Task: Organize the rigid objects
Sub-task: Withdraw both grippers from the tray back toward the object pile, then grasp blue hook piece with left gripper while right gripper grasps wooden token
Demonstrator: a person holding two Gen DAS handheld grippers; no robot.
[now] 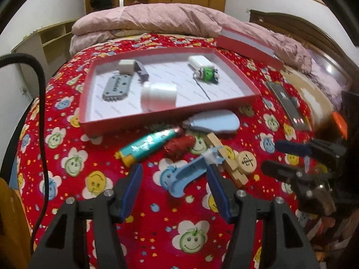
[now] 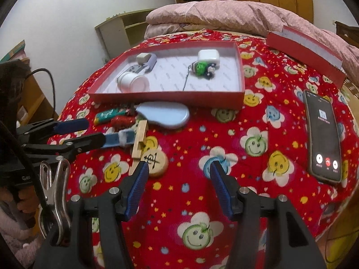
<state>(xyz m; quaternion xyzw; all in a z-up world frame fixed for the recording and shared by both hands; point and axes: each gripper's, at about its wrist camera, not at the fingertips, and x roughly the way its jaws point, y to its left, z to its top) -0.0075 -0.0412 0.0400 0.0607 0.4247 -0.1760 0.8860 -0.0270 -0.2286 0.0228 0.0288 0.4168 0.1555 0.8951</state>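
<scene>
A shallow red box (image 1: pixel 143 121) (image 2: pixel 166 95) on the bed holds a white jar (image 1: pixel 158 96), a grey comb-like piece (image 1: pixel 116 88), a white case (image 1: pixel 199 62) and a green toy (image 1: pixel 207 74). In front of it lie a teal lighter (image 1: pixel 148 146), a red toy (image 1: pixel 179 146), a pale blue oval (image 1: pixel 213 122), a wooden clothespin (image 1: pixel 226 159), a wooden chess disc (image 1: pixel 246 162) (image 2: pixel 154 162) and a blue clip-shaped piece (image 1: pixel 186 176) (image 2: pixel 116 140). My left gripper (image 1: pixel 175 190) is open, with the blue piece between its fingers. My right gripper (image 2: pixel 179 183) is open and empty beside the chess disc.
A phone (image 2: pixel 323 134) lies on the red patterned cover at the right. The red box lid (image 2: pixel 307 49) rests against the pink quilt (image 1: pixel 157 20) behind. A metal clip (image 2: pixel 55 192) hangs at the left of the right wrist view.
</scene>
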